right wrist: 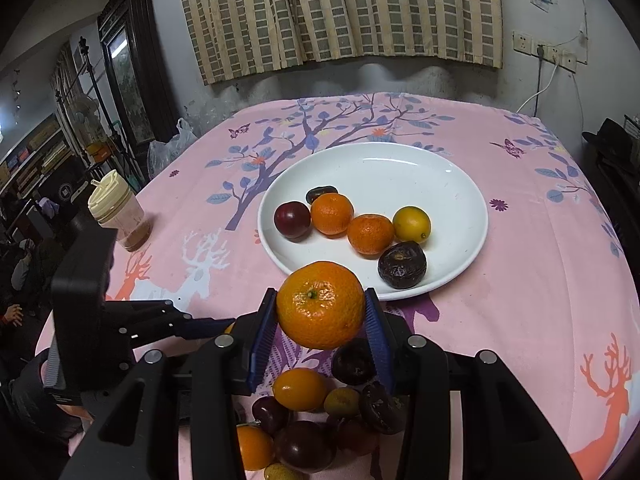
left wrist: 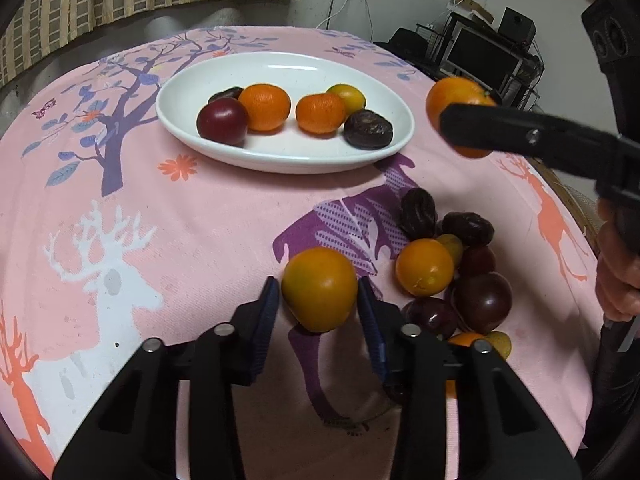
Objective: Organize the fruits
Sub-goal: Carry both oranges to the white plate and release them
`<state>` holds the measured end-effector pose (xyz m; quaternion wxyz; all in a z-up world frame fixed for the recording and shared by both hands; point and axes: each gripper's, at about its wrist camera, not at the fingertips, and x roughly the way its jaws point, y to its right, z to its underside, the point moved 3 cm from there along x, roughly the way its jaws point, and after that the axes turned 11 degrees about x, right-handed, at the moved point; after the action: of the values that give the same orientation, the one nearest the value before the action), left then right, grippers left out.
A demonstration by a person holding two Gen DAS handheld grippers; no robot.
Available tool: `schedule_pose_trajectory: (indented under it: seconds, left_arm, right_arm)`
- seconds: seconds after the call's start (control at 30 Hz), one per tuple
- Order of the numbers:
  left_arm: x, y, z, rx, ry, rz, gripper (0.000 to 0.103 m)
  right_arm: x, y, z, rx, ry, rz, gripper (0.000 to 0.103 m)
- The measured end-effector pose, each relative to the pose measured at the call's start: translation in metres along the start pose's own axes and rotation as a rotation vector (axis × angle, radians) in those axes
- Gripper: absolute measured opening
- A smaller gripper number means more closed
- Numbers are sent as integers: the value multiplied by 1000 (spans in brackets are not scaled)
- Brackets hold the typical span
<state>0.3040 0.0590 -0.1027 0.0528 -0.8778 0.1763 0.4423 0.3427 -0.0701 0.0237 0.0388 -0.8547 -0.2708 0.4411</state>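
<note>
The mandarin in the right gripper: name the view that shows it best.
Right wrist view: the mandarin fills the centre, stem end up, between the right gripper's pads. The left wrist view shows it far off, half hidden behind a black finger.

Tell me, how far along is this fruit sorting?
Six fruits already lie on the plate. The right gripper holds a tangerine clear of the cloth. The left gripper brackets an orange fruit. A pile of roughly ten fruits waits on the cloth.
</note>
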Motion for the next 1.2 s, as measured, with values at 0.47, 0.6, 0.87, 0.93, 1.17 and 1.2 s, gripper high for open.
schedule_pose_trajectory:
  seconds: [0.47,0.6,0.87,0.93,1.17,1.2]
  left_arm:
    - [-31,-54,-113,-46,183,-55,36]
    - [15,-77,-155,-77,139,-86,36]
    - [69,-96,-167,-134,9,-113,60]
    - [52,-95,-164,-148,62,-155,75]
    - [-30,-72,-115,-100,138,-159,93]
    - [-39,-67,-103,-92,146,-155,93]
  right_arm:
    - [11,52,-61,146,164,28,43]
    - [48,72,-82,172,140,61,43]
    - [88,87,-85,178,71,75,46]
    - [79,84,-82,176,75,66,51]
    - [10,65,-49,147,140,1,62]
    - [0,59,-35,135,138,-1,62]
